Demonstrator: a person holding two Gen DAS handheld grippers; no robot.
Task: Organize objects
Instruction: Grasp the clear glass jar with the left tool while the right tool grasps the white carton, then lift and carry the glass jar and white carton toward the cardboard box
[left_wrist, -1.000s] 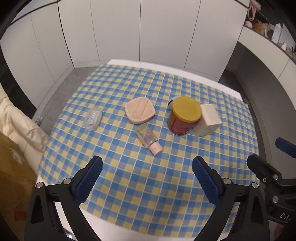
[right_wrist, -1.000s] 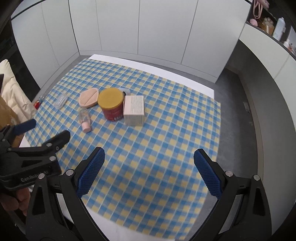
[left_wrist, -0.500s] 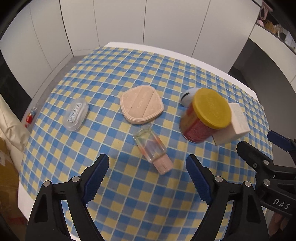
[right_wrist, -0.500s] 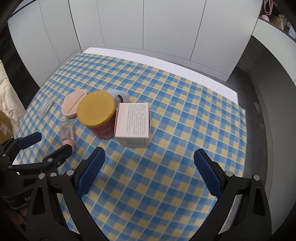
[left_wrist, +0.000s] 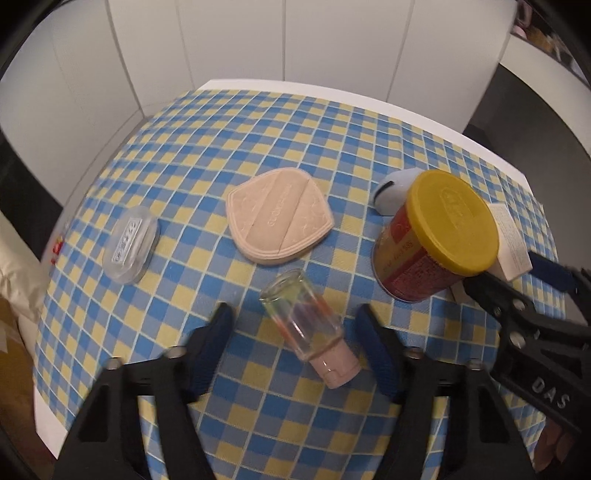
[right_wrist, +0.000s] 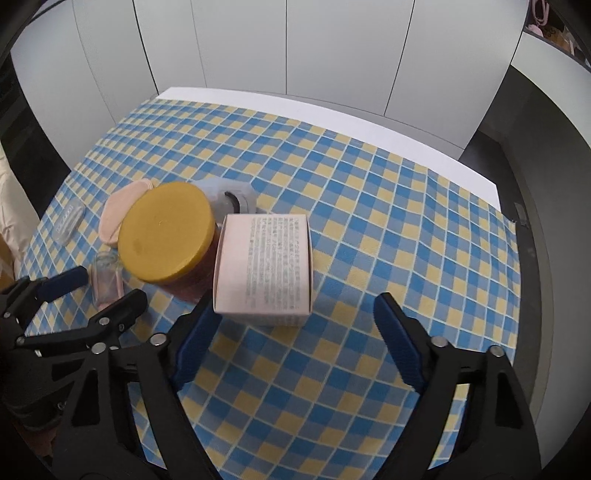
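The left gripper (left_wrist: 295, 332), lowered, has just been closing around the clear bottle (left_wrist: 308, 334), pads still apart; a grasp is judged imminent.

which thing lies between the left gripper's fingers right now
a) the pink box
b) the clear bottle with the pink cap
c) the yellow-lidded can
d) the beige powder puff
b: in the left wrist view the clear bottle lies on its side between the fingers of the left gripper, with gaps to both pads, while the can, the puff and the pink box sit beyond them.
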